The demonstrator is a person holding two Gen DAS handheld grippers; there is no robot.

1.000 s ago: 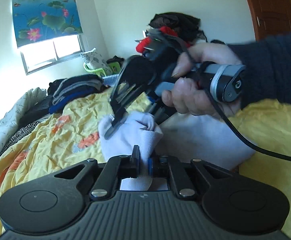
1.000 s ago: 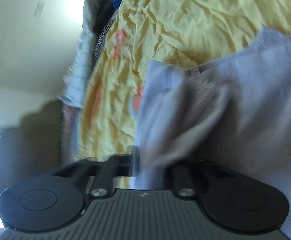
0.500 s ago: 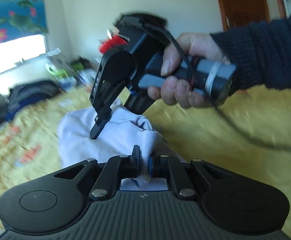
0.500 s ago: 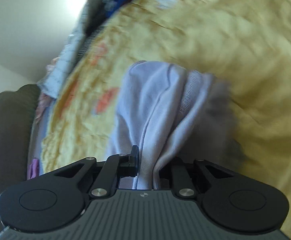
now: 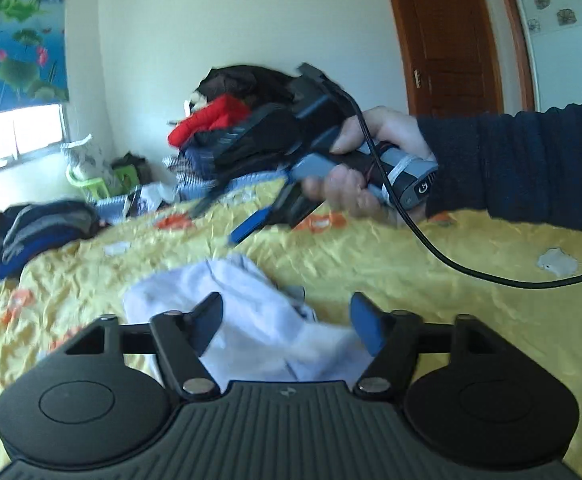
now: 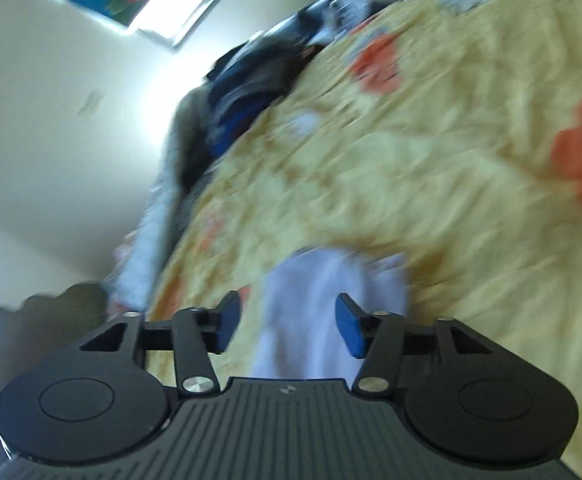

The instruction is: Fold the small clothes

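White garment (image 5: pixel 259 320) lies bunched mid-bedspread (image 5: pixel 431 280), between each hand-held gripper's opening, untouching jaws: left (image 5: pixel 287 320), right (image 6: pixel 289 322).

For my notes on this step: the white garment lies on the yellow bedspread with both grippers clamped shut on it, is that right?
Not quite. The white garment does lie on the yellow bedspread, but neither gripper is clamped on it: the left gripper in the left wrist view and the right gripper in the right wrist view both have jaws opening, pads clear of the cloth.
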